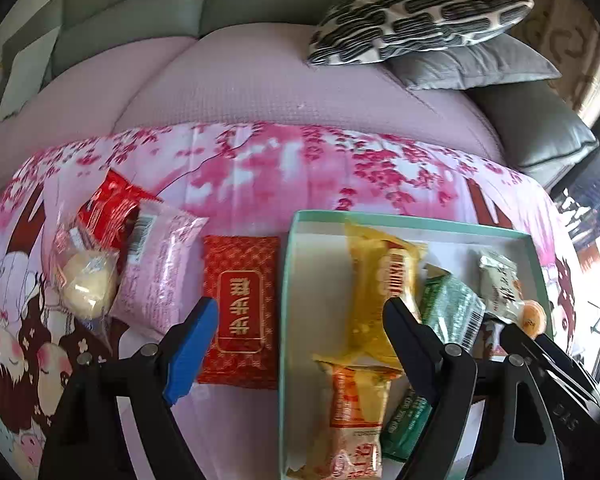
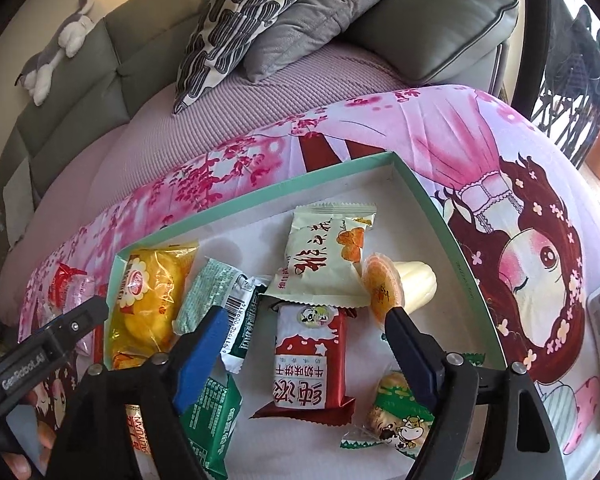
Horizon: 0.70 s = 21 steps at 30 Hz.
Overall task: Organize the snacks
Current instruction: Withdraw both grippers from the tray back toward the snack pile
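My left jaws (image 1: 300, 316) stand wide with nothing pressed between them: the blue-padded one hangs over the red packet (image 1: 241, 306) lying on the table just outside the box, the other over the yellow packet (image 1: 374, 288) inside it. My right jaws (image 2: 300, 324) are spread wide too, empty, hovering above the red-and-white biscuit packet (image 2: 310, 356), which lies flat in the box untouched. Beside it sit a cream packet (image 2: 326, 256), an orange-lidded jelly cup (image 2: 382, 286), green packets (image 2: 212, 294) and a cow-printed sweet (image 2: 396, 412). All rest in the shallow mint-green box (image 2: 428, 204) on the pink cartoon-printed cloth (image 1: 260, 172). Left of the box, a pink packet (image 1: 160, 268), a round pastry in clear wrap (image 1: 86, 280) and another red packet (image 1: 112, 208) lie heaped together. Behind are a sofa (image 2: 80, 60) with patterned cushion (image 1: 416, 18) and a plush toy (image 2: 56, 48).
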### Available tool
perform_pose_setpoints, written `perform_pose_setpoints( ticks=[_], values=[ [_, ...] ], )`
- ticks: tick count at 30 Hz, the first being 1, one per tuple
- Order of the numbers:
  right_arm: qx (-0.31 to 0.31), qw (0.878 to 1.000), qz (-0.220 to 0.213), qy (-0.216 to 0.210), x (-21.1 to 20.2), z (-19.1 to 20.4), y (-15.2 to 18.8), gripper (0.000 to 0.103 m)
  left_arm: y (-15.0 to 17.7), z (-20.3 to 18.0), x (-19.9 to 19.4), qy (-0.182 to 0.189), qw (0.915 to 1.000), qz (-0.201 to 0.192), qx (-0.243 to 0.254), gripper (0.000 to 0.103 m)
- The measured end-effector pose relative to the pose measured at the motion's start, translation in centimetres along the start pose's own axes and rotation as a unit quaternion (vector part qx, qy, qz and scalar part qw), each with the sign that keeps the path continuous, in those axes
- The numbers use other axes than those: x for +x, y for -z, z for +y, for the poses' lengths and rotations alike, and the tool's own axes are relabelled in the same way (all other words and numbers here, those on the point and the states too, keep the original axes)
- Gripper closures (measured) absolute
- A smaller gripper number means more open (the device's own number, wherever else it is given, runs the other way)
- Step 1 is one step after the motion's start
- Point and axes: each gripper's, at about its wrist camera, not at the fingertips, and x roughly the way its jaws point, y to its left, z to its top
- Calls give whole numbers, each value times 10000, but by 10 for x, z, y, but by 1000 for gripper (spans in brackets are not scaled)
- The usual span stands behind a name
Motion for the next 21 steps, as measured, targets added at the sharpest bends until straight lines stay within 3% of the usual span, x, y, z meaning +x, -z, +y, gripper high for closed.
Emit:
perform_pose_setpoints(
  ticks=[14,16,19,21],
  values=[
    [-32,10000,-25,80,-7,1,-1,20,1,6,5,-91,9999,48,-67,17],
    [-60,9999,-18,95,-7,2,-1,20,2,7,5,-97,9999,30,-69,8],
    [-172,9997,-43,169,-6,5,0,0,2,5,5,-178,9998,-85,22,4],
    [-202,9995,-103,198,-7,6,0,0,2,6,5,-233,9997,-122,19,0]
  ],
)
